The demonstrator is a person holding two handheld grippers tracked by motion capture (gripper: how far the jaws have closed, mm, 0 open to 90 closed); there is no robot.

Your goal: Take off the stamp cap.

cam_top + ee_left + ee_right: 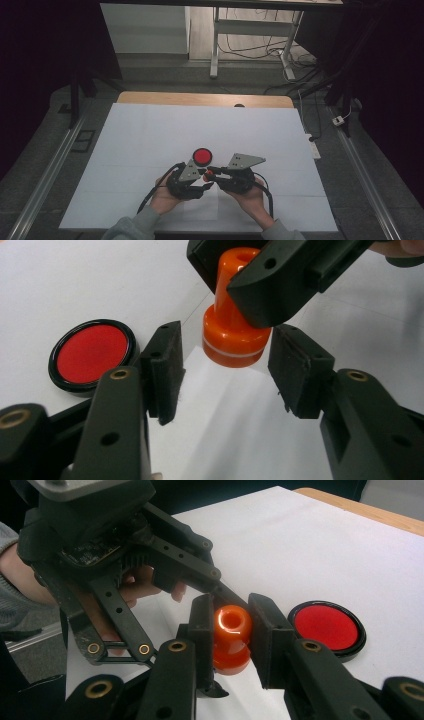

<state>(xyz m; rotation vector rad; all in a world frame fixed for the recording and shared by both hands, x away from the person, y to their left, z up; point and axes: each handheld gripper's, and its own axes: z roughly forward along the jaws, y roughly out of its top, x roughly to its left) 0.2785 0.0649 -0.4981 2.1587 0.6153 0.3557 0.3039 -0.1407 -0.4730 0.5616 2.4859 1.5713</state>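
A white sheet (150, 150) covers most of the wooden tabletop (200, 98), whose bare edge shows at the far side; beyond it lie a grey floor, metal desk legs and loose cables, with dark surroundings to either side. Near the person's edge of the sheet, the right gripper (212, 172) has its jaws clamped on the narrow handle of an orange stamp (232, 335). The stamp stands roughly upright just above the sheet, its long axis near vertical, wide base down and hollow-topped handle up. The left gripper (222, 372) sits close against it from the other side, its jaws apart on either side of the stamp's base, the pads not pressing on it. A round red ink pad (202, 156) in a black rim lies flat on the sheet just beyond the two grippers.
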